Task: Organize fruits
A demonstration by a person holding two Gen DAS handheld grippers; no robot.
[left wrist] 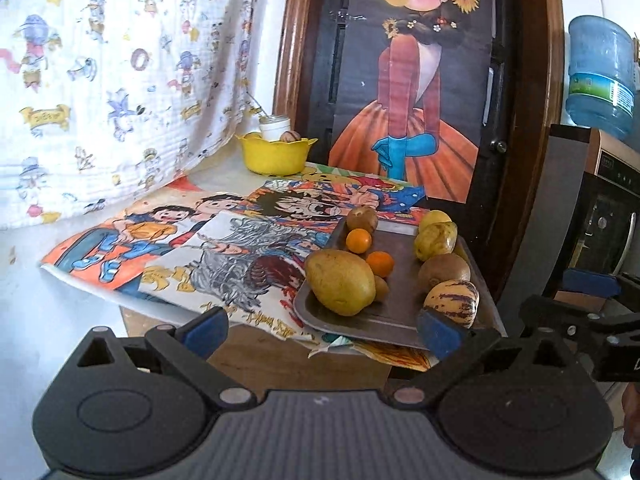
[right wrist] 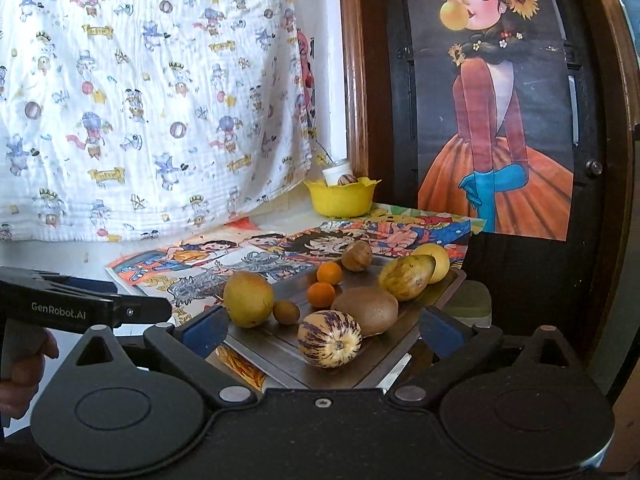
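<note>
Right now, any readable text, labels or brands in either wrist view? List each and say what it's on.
"GenRobot.AI": white lettering on the side of the left hand-held gripper, seen in the right wrist view.
Yellow banners on the hanging printed cloth: lettering too small to read.
Label on the blue water jug: blurred, unreadable.
Yellow characters on the comic posters under the tray: distorted, not legible.
Panel on the dark appliance: markings too small to read.

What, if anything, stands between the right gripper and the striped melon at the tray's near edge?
Nothing visible. The right gripper is open and empty, and the striped melon sits at the near edge of the metal tray, closest of the fruits, straight ahead between the fingers.
</note>
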